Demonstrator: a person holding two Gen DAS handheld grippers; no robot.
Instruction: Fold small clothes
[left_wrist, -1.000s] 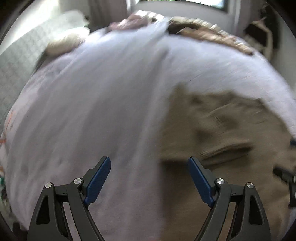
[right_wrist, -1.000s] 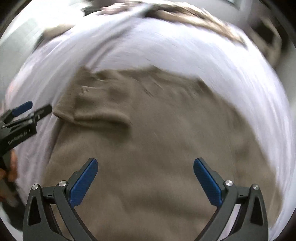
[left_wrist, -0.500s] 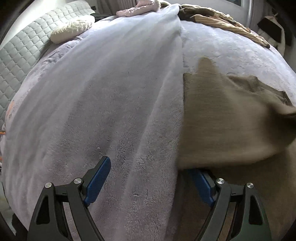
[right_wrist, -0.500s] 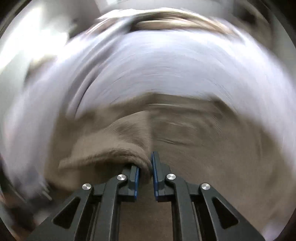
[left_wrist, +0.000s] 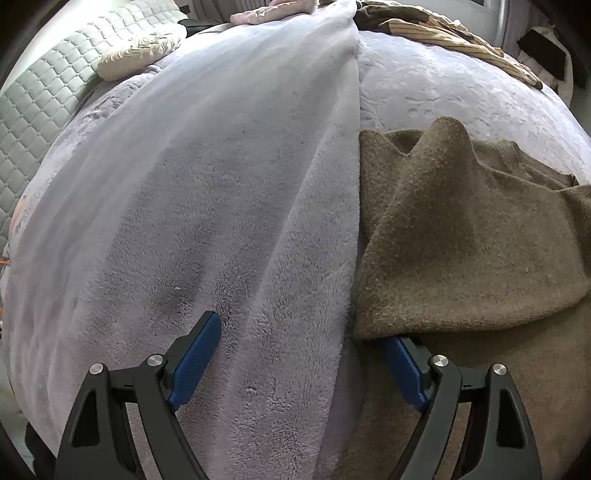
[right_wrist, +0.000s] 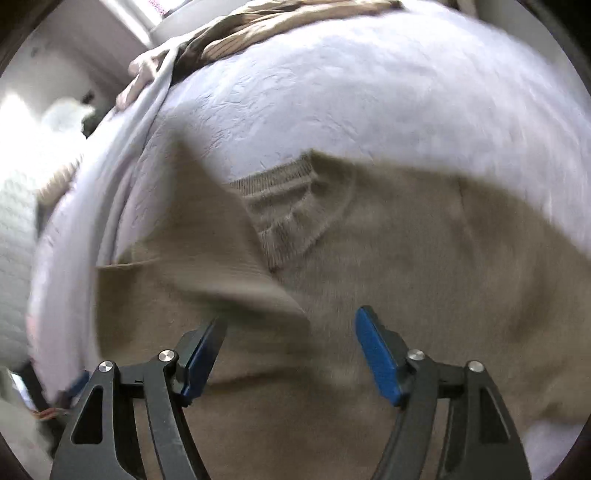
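Note:
A brown knit sweater lies on the right side of the lavender fleece blanket that covers the bed. One part of it is folded over the body as a flap, beside the ribbed neckband. My left gripper stands open at the sweater's left edge. Its left finger is over the blanket, and its right fingertip is partly hidden under the flap's edge. My right gripper hovers over the sweater with its jaws opening. The flap's tip lies just ahead of them, and nothing is pinched.
A heap of striped brown clothes and a pink garment lie at the far end of the bed. At the far left are a cream pillow and a grey quilted pad. The blanket has a long ridge down its middle.
The right gripper shut on the sweater's left part, carried it across over the body and let it go. The left gripper sank a little, and the flap now covers its right fingertip.

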